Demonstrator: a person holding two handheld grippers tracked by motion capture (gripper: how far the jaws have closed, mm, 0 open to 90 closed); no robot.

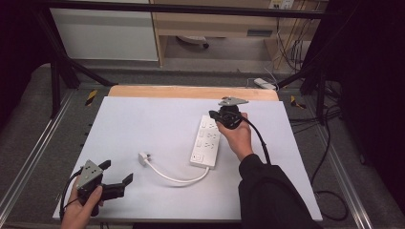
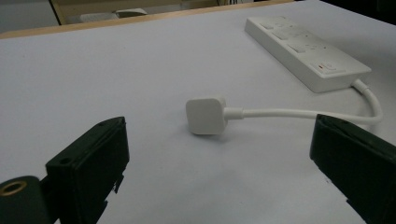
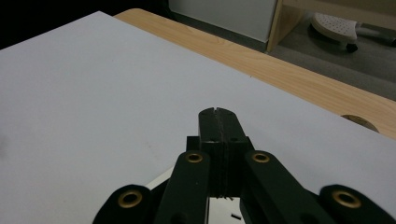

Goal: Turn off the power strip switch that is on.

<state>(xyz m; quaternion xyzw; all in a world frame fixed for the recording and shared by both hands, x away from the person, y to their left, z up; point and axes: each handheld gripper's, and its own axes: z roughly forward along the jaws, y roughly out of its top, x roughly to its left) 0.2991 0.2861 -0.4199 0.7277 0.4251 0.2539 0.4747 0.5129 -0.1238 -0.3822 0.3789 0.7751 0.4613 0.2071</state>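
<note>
white sheet (image 1: 143, 129) on wooden table (image 1: 191, 92) | cables on floor (image 1: 329, 191) | shelf unit (image 1: 215, 28)

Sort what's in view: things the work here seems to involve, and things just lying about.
Likely involved: power strip; its plug and cable; left tongs, open; right tongs, shut.

Lying about: floor cables; wheeled base; another power strip on the floor.

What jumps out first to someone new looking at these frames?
The white power strip lying right of centre on the white table, with its cord curling left to a loose plug. The right gripper, jaws shut, sits over the strip's far end. The left gripper waits open at the near left corner, its jaws framing the plug in the left gripper view.
</note>
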